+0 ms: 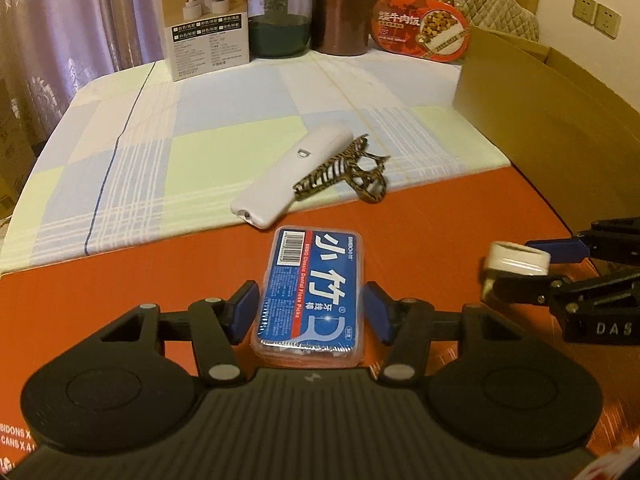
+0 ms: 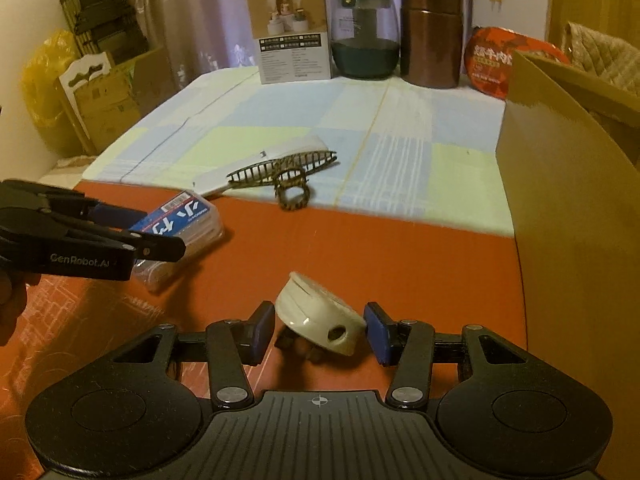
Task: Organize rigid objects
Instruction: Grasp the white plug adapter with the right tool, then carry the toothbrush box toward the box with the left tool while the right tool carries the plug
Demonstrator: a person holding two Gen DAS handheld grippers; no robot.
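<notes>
A blue dental floss pick box (image 1: 310,294) lies on the orange surface between the pads of my left gripper (image 1: 310,312); the pads sit close on both sides, touching or nearly so. It also shows in the right wrist view (image 2: 180,220). My right gripper (image 2: 320,330) is shut on a cream round lid-like piece (image 2: 320,320), tilted and lifted off the surface; it also shows in the left wrist view (image 1: 516,262). A white handheld device (image 1: 296,174) and a striped hair claw clip (image 1: 348,170) lie on the checked cloth ahead.
A big open cardboard box (image 1: 552,128) stands at the right. At the table's back stand a white product carton (image 1: 206,20), a glass jar (image 1: 280,12), a brown canister (image 1: 344,8) and a red food tub (image 1: 424,28). Cartons and bags (image 2: 100,92) are left of the table.
</notes>
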